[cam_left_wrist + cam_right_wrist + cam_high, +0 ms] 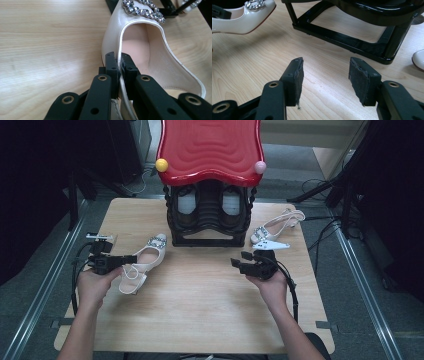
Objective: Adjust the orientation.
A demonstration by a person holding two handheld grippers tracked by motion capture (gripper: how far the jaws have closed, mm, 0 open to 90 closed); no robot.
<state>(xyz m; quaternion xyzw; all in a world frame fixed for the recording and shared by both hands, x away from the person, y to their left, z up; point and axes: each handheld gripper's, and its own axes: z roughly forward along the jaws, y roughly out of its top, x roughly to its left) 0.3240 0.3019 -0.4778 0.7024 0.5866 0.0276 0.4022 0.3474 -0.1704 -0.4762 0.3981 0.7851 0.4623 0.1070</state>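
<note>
Grip on the shoe's side wall, rack ahead

Nearest us, our left gripper [119, 65] has its jaws pinched onto the side wall of the cream shoe [142, 262], which lies on the left part of the wooden table [210, 305], toe and rhinestone buckle [143, 10] pointing toward the rack. We judge the bite thin, so we should lift slowly and keep the heel from swinging. Our right gripper [325, 75] hovers over bare wood with its jaws spread wide, free to steady the toe if it sags. Beyond stands the black rack [210, 217] with its red top [210, 147]; the second shoe [277, 227] lies to its right, so we steer clear of it.
</note>
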